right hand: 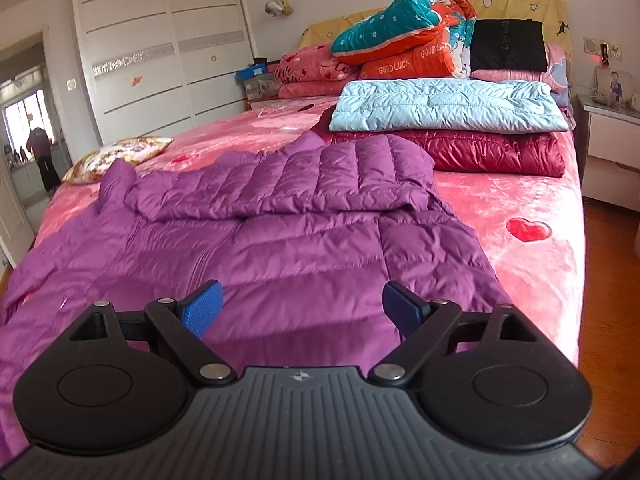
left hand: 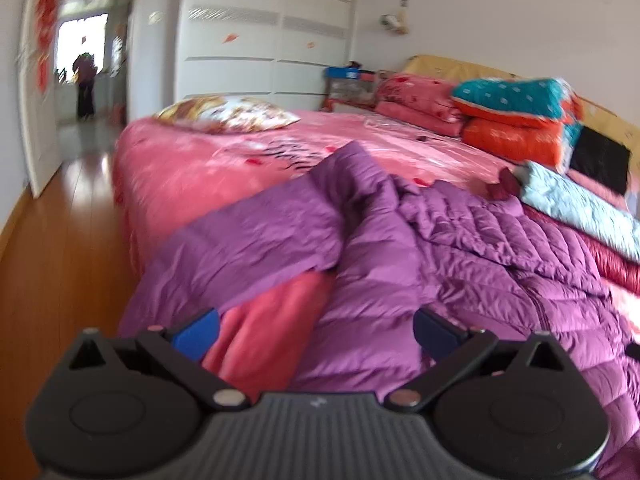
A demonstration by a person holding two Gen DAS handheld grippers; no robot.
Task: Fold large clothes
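Purple down jacket (right hand: 280, 240): one, spread lengthwise along the bed (right hand: 520, 208), top part folded over.
Folded jackets: two, light blue (right hand: 444, 106) on maroon (right hand: 496, 152).
Left claw (left hand: 316, 330): open, empty.
Right claw (right hand: 303, 307): open, empty.

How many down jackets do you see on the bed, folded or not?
3. The purple jacket lies spread out near the cameras. The dark red jacket lies folded behind it. The light blue jacket lies folded on top of the red one. Others may be hidden.

Bare pink bedspread (right hand: 520, 208) right of purple jacket (right hand: 280, 248) (folded stack (right hand: 448, 128) beyond).
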